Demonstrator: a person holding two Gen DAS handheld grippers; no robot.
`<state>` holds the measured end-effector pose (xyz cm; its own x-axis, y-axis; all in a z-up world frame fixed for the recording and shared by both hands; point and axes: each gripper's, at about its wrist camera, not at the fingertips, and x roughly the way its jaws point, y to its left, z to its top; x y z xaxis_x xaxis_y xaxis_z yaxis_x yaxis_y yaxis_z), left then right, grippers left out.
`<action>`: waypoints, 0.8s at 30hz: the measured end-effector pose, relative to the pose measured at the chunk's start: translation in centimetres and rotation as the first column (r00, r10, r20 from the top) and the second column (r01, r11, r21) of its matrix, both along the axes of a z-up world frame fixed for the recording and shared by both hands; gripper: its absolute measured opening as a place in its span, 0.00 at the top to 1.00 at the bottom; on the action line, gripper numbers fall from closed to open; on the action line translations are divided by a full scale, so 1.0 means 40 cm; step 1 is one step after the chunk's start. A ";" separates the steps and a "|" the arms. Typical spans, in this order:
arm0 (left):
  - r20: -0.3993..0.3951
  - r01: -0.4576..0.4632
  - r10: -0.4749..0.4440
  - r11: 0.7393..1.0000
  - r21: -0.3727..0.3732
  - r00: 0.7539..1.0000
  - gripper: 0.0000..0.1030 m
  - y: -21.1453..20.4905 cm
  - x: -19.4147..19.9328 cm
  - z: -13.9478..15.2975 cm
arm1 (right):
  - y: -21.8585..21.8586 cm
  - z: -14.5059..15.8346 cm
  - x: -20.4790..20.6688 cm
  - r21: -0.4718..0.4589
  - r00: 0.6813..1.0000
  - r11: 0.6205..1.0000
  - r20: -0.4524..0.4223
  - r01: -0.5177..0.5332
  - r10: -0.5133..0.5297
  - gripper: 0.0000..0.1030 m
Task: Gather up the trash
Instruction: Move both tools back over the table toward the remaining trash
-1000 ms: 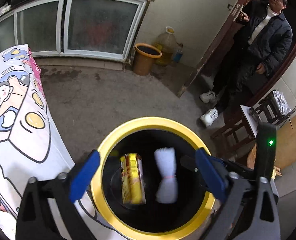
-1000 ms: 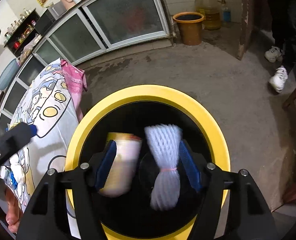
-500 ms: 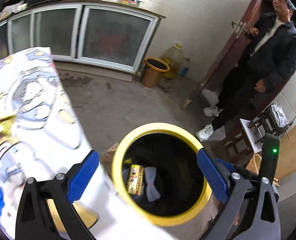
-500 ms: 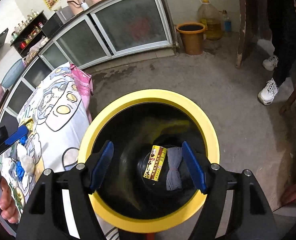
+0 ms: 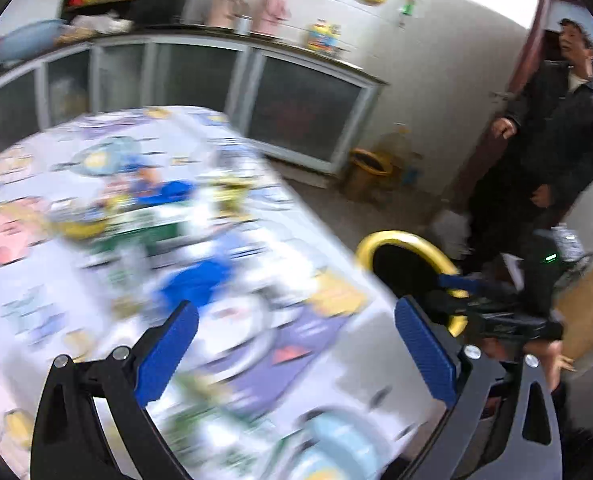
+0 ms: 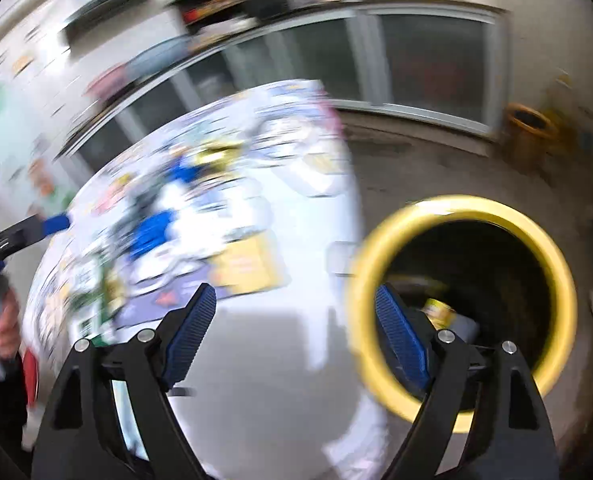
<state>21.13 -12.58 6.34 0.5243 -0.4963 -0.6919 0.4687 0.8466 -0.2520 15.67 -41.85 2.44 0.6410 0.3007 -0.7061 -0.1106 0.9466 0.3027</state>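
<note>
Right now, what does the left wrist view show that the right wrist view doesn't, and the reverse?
Only the left wrist view shows the man in a dark jacket at the door. Only the right wrist view looks into the bin, where a yellow carton lies. Both show the yellow-rimmed bin, the cartoon tablecloth, the glass-front cabinets, and open, empty jaws.
</note>
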 end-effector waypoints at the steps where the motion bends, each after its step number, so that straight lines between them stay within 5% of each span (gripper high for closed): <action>1: 0.000 -0.021 0.021 1.000 0.012 1.000 0.08 0.034 -0.008 -0.002 | 0.036 0.004 0.005 0.002 0.999 0.999 0.005 -0.046 0.046 0.24; 11: -0.079 -0.242 0.252 0.963 0.116 0.964 0.08 0.365 -0.048 -0.140 | 0.410 0.006 0.015 -0.027 0.902 0.901 -0.022 -0.432 0.432 0.19; 17: -0.082 -0.279 0.290 0.952 0.129 0.953 0.08 0.434 -0.005 -0.157 | 0.528 -0.013 0.008 -0.063 0.856 0.854 -0.071 -0.517 0.513 0.17; 24: -0.098 -0.278 0.292 0.951 0.137 0.951 0.08 0.441 0.038 -0.183 | 0.610 -0.035 0.044 -0.114 0.847 0.841 -0.130 -0.529 0.516 0.16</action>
<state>22.63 5.06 -1.00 0.5446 -0.2472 -0.8014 0.1769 0.9679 -0.1783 17.41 -17.43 1.02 0.3483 0.4664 -0.8131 -0.5795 0.7889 0.2043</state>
